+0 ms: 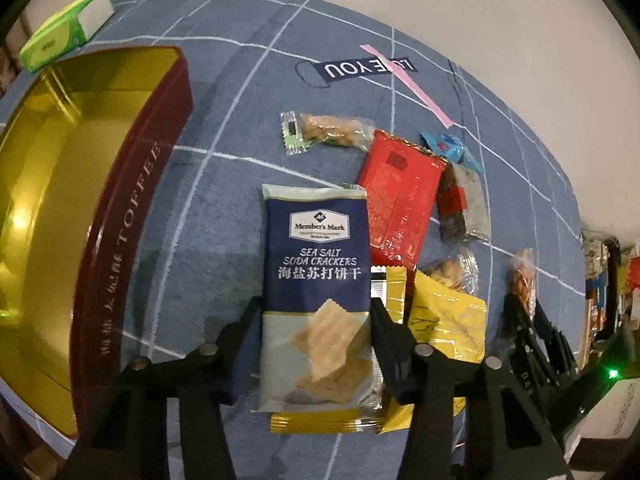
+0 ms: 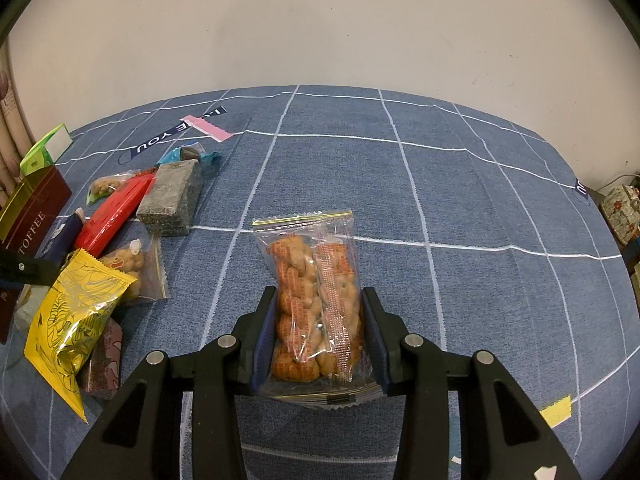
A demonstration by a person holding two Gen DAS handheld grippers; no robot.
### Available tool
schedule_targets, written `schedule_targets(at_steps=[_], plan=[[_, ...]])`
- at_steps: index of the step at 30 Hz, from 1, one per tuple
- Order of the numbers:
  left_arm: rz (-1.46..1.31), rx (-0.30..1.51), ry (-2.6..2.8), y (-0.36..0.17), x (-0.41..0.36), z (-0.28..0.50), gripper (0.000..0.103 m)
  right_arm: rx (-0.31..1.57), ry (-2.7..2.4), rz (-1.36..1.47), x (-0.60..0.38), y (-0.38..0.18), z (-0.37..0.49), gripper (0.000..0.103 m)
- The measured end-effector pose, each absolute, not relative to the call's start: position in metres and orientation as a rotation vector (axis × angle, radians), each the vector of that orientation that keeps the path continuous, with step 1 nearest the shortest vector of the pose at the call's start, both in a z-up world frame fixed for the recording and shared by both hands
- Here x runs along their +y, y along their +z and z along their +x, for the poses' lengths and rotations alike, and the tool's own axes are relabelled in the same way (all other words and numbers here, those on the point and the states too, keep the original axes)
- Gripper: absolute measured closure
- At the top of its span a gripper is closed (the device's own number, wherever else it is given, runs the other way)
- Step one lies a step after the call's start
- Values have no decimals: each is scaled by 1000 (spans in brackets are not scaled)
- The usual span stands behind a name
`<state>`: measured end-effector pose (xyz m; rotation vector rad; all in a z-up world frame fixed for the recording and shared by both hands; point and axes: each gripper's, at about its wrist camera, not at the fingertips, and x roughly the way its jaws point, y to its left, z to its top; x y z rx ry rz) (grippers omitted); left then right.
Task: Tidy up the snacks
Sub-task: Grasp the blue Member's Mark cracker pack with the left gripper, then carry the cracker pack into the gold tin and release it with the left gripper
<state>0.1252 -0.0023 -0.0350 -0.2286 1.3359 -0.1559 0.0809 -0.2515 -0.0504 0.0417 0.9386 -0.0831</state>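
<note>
A navy and grey packet of sea salt soda crackers stands lengthwise between the fingers of my left gripper. Both pads touch its long sides, so the gripper is shut on it. The packet overlaps a gold-edged wrapper beneath it. My right gripper is shut on a clear packet of orange-brown snacks, gripped at its lower half over the blue cloth. An open dark red toffee tin with a gold inside sits left of the crackers.
Loose snacks lie on the blue gridded cloth: a red packet, a yellow packet, a peanut packet, a dark bar and a blue candy. A green box stands behind the tin.
</note>
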Motion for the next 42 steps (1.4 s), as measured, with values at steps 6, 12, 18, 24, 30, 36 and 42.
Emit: schedule_targets(at_steps=[6,12,18,24,30,36,42], plan=[[-181,1326,-161,-32,-5,121,52,938,-83,42,-251,-51,81,65],[-132,1297,-184,-21,-8,118,52,938,-83,42,-251,-51,81,65],[-97,1270,-189,-7,1,113,52,938,-82,42,-251,-51,81,65],[-65,1242,-167,11,27,107,52,937,-81,41,-251,-51,81,65],[5,1191,-123,28,60,101,52,937,-81,41,-251,-51,81,65],[94,1186,-53,28,100,103,52,937,-82,40,-251,-51,81,65],[157,1228,7,7,136,108,52,937,-83,38,-251,-51,80,65]])
